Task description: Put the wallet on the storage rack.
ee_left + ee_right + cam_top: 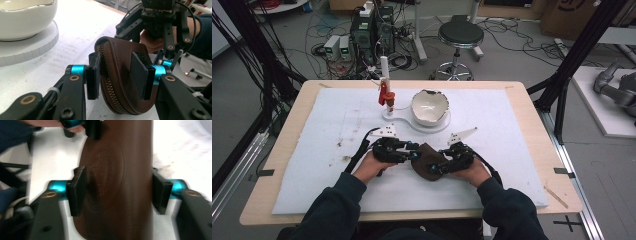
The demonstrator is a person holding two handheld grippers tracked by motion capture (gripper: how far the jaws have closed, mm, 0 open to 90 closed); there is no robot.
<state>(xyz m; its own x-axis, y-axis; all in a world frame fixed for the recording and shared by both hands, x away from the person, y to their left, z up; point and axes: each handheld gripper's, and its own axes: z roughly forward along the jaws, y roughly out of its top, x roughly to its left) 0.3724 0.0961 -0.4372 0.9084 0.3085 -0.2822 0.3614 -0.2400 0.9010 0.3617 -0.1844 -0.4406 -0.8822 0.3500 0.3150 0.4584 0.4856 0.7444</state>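
A brown leather zip pouch (427, 161) is held above the white mat at the table's middle front, between my two grippers. My left gripper (410, 150) is shut on its left end. In the left gripper view the pads (93, 75) press on both sides of the pouch (117, 56), with the zipper edge facing the camera. My right gripper (445, 162) is shut on the right end. In the blurred right gripper view its pads (78, 191) touch both edges of the pouch's flat embossed face (115, 157).
A white jagged-rimmed bowl (430, 106) sits on a white round base (398, 118) behind the pouch, with a red-and-white upright piece (385, 92) at the base's left end. The white mat (312, 165) covers most of the wooden table. A stool (460, 35) and cables lie beyond.
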